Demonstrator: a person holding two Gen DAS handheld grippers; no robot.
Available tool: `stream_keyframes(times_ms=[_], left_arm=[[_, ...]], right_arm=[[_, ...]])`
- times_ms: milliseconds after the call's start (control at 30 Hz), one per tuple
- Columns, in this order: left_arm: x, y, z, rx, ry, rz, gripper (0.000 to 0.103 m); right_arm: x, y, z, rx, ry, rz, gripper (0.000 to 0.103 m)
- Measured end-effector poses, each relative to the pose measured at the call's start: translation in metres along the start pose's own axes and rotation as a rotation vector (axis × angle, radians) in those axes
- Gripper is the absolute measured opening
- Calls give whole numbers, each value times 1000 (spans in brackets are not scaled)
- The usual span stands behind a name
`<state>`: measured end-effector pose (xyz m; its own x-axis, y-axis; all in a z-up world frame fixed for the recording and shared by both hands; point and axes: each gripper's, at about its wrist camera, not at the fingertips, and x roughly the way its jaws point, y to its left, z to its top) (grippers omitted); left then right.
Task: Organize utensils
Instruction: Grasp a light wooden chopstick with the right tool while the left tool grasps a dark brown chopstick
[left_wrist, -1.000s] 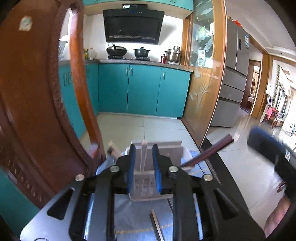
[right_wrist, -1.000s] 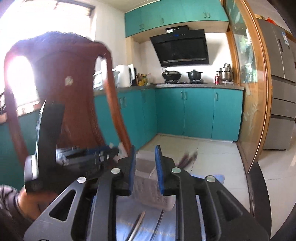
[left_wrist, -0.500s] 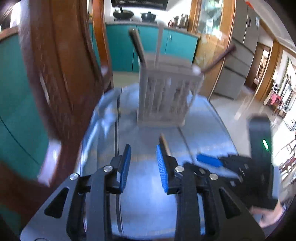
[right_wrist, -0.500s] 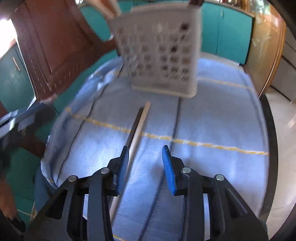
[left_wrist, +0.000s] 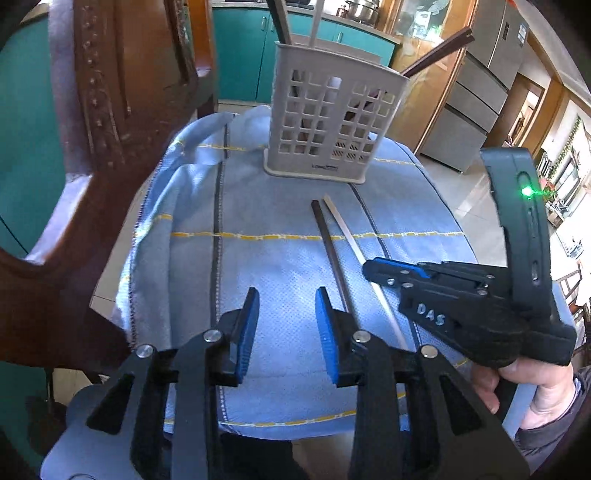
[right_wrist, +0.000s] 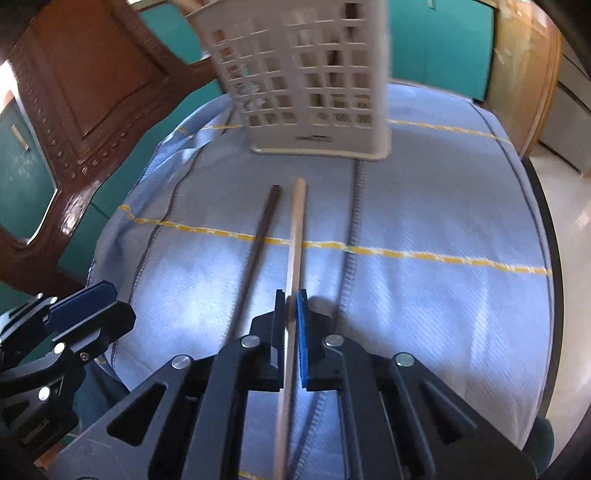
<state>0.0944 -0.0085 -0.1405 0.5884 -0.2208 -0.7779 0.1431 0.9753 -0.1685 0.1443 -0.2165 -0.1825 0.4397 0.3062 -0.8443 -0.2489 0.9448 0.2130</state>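
The right gripper (right_wrist: 291, 295) is clamped on the light wooden chopstick (right_wrist: 297, 225), which lies on the blue cloth (right_wrist: 424, 206) just beside the dark chopstick (right_wrist: 264, 230). The left gripper (left_wrist: 286, 310) hovers with its jaws apart. The white slotted utensil holder (left_wrist: 332, 118) stands beyond, holding 3 chopsticks.

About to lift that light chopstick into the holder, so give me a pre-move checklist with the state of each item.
1. Right gripper shut on the light chopstick: ok.
2. Dark chopstick outside the jaws, lying apart: ok.
3. Left gripper open, holding nothing: ok.
4. Utensil holder upright on the blue cloth: ok.
5. Free room left inside the holder: cannot tell.
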Motion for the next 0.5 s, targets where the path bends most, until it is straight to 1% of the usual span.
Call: stream_keyframes(times_ms=[33,100,200,267,367,433,500], left_arm=[[3,-2,0,1,6,-4,33],[6,-3,0,4,16,-9,33],[10,-5,-1,8,28,-11,33],[12,-7,1,14,32,-10,33],[16,-12,5,30,31,-13,33],[19,-16,9,41,30,-17,35],[22,-21,12,53,34,-20,36]], right_arm=[[-3,-5,0,17,-2,-10,7],[-8,-21,-3,93,-6,-34,7],[-18,-41,-12,197,-2,-46,7],[-23,-49,-19,239,6,-50,7],[-32,-54,-24,243,-23,-44,7],[-35,-57,-23,239,-49,-75,11],[-39,-62,-24,249,-58,-75,18]])
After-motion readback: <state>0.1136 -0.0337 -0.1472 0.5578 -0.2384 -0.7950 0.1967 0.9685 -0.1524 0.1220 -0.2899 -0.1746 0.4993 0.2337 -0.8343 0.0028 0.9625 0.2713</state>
